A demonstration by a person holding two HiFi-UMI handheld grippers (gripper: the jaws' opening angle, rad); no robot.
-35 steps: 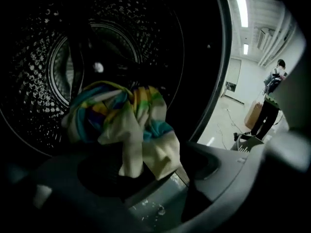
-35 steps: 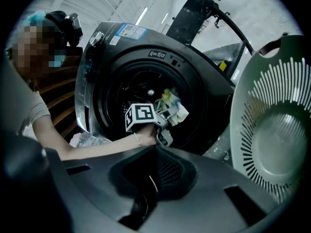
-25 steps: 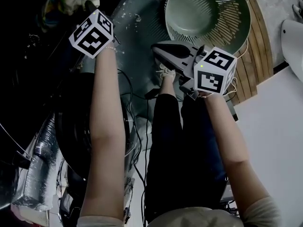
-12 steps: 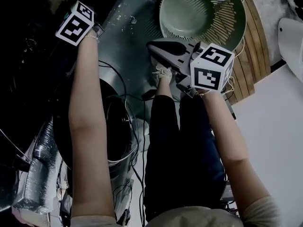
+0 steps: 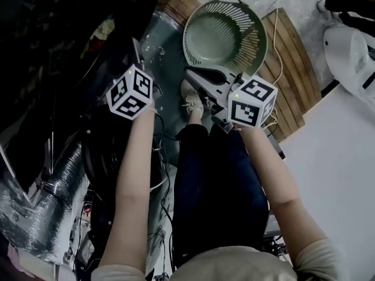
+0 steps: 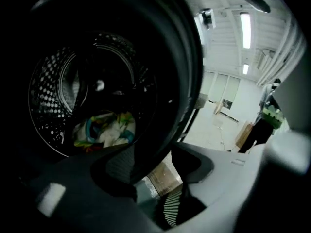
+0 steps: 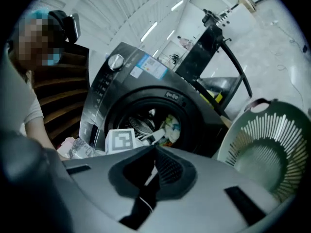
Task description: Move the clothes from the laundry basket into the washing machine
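Facing the washing machine (image 7: 146,93), we hold our left gripper (image 6: 154,161) with jaws just opening, nothing between them; our right gripper (image 7: 155,150) is pinched together, empty; clothes (image 6: 104,127) lie inside.

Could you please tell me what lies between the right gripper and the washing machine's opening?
The left gripper, jaws just opening and empty, before the dark grey washing machine, in the right gripper view.

- Setting: a large white hall, apparently a laboratory or test area.
- Evidence: long ceiling strip lights (image 6: 245,28); free-standing dark grey front-loading washing machine (image 7: 104,96); loose black cables (image 5: 163,157) trailing across the floor.
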